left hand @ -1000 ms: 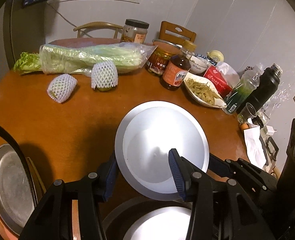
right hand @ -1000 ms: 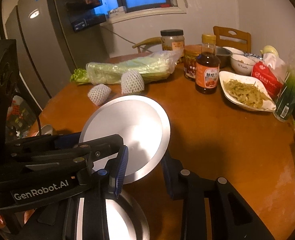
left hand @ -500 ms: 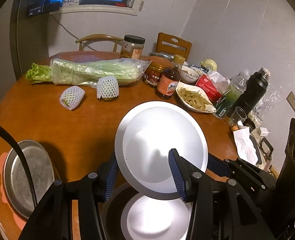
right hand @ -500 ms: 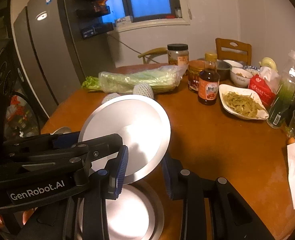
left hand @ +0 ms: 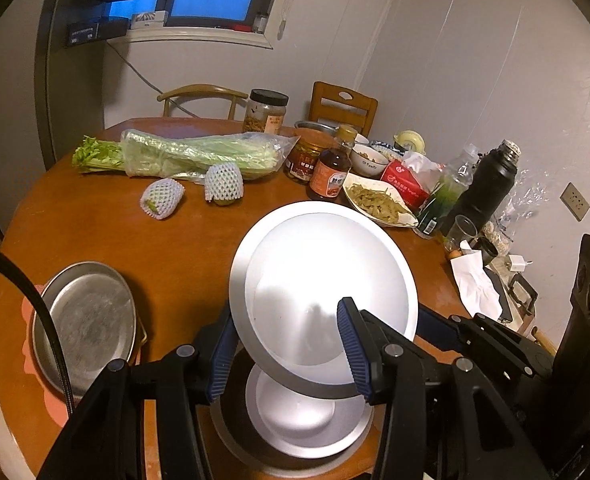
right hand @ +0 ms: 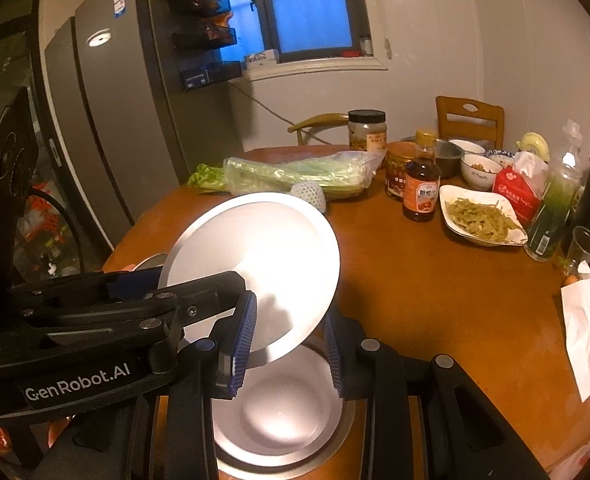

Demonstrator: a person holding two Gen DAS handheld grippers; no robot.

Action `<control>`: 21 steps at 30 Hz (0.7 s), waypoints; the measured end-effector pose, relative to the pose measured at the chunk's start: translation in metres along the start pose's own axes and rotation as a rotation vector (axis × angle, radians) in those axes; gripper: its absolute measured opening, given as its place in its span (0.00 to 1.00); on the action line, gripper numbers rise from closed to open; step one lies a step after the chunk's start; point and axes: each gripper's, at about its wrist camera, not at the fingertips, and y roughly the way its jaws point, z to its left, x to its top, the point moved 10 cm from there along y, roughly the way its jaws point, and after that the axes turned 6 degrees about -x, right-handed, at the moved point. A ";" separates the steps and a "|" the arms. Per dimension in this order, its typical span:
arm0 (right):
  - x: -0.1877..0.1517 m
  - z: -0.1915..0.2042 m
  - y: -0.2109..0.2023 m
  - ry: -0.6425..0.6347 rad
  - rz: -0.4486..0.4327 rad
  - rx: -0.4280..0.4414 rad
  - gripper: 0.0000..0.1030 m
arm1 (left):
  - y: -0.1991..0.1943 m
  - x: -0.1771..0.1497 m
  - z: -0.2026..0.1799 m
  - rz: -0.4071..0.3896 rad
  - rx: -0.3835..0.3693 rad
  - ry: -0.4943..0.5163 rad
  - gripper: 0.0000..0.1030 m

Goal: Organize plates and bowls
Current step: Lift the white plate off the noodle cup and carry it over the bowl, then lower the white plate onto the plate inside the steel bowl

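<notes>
Steel plate [left hand: 323, 280], tilted and clear of the table [left hand: 95, 232], clamped at its near rim by both tools: left gripper [left hand: 285, 350] and right gripper [right hand: 289, 346], each with blue pads pressed on the rim. Directly below lies a second plate [right hand: 279, 420]; a metal tray [left hand: 83, 320] sits near left.

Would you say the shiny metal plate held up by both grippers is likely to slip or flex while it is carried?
The metal plate looks stiff: it keeps its round shape while tilted. Its polished, glaring surface suggests it could slip, though the left gripper and right gripper have ribbed pads. Probably light, being thin-rimmed.
</notes>
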 end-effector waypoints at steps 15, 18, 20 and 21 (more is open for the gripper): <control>-0.009 0.010 -0.024 -0.011 -0.021 0.010 0.33 | -0.023 -0.016 -0.007 -0.014 -0.009 0.006 0.47; -0.015 0.009 -0.024 -0.005 -0.016 0.011 0.33 | -0.021 -0.022 -0.008 -0.006 -0.006 0.006 0.47; -0.018 0.006 -0.023 -0.001 -0.009 0.014 0.33 | -0.019 -0.027 -0.009 0.002 -0.005 0.005 0.47; -0.021 0.006 -0.023 -0.001 -0.007 0.014 0.33 | -0.018 -0.029 -0.009 0.005 -0.007 0.003 0.47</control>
